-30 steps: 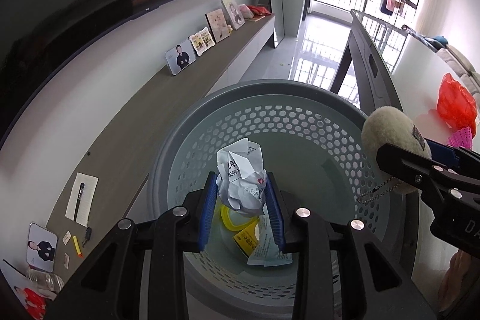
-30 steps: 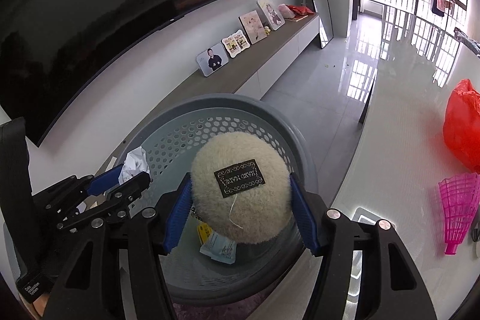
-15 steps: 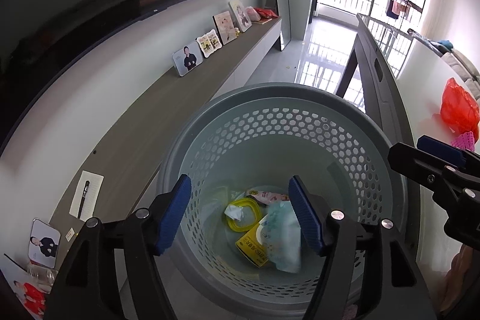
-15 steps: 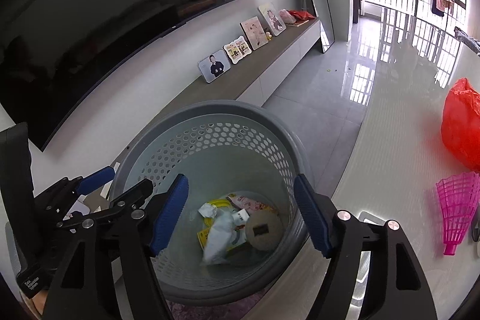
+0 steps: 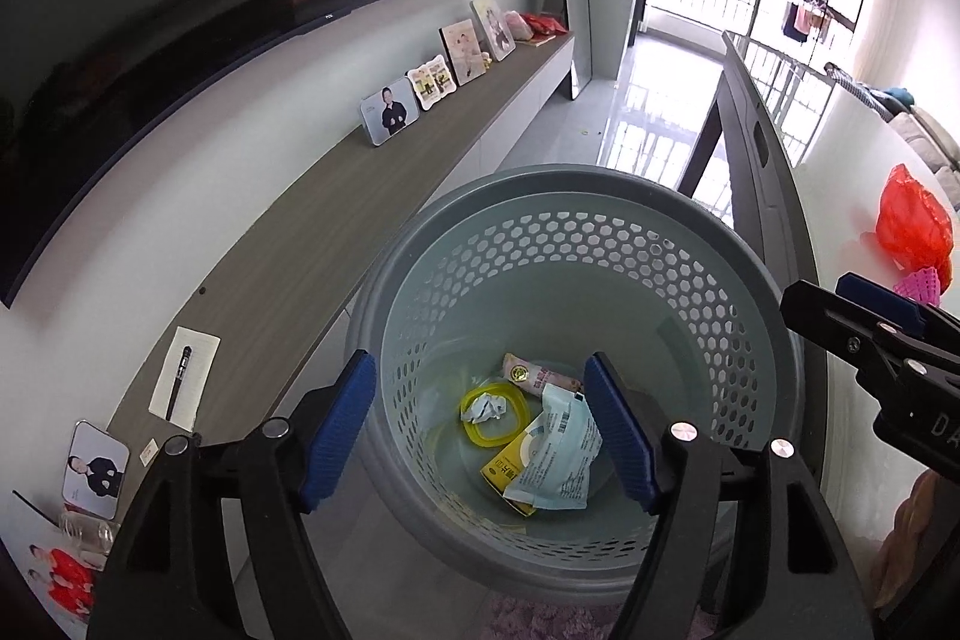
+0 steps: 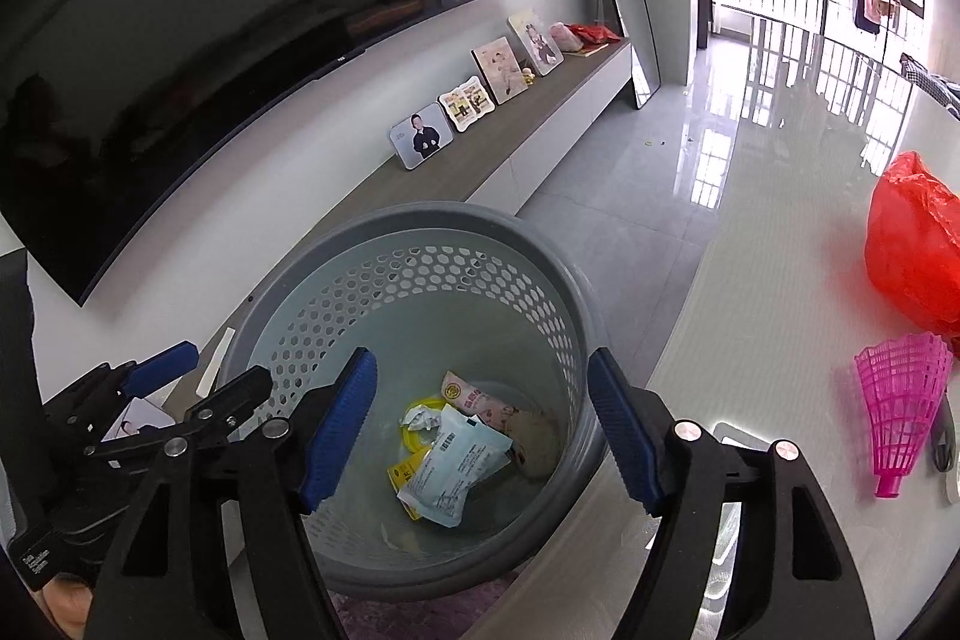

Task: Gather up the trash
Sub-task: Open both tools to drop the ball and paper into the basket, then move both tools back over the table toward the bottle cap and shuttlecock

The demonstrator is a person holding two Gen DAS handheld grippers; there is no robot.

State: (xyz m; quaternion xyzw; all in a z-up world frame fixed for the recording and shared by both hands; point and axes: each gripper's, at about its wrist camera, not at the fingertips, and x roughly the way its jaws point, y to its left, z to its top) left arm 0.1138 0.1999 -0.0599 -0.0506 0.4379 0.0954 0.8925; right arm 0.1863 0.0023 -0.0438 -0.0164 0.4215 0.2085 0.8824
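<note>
A grey perforated bin (image 5: pixel 576 196) stands on the floor below both grippers; it also shows in the right wrist view (image 6: pixel 432 220). Inside lie a crumpled white paper ball (image 5: pixel 487 407) on a yellow ring, a pale blue packet (image 5: pixel 558 460), a pink wrapper (image 5: pixel 534 376) and a beige fluffy ball (image 6: pixel 534 436). My left gripper (image 5: pixel 480 430) is open and empty above the bin. My right gripper (image 6: pixel 480 430) is open and empty above it too, and it shows at the right of the left wrist view (image 5: pixel 864 322).
A long low cabinet (image 5: pixel 336 220) with photo frames runs along the wall at left. A white table (image 6: pixel 780 340) at right holds a red plastic bag (image 6: pixel 912 244) and a pink shuttlecock (image 6: pixel 900 400). A dark TV hangs on the wall.
Both grippers opened. The crumpled paper fell from the left one and the fluffy ball from the right one; both now lie in the bin.
</note>
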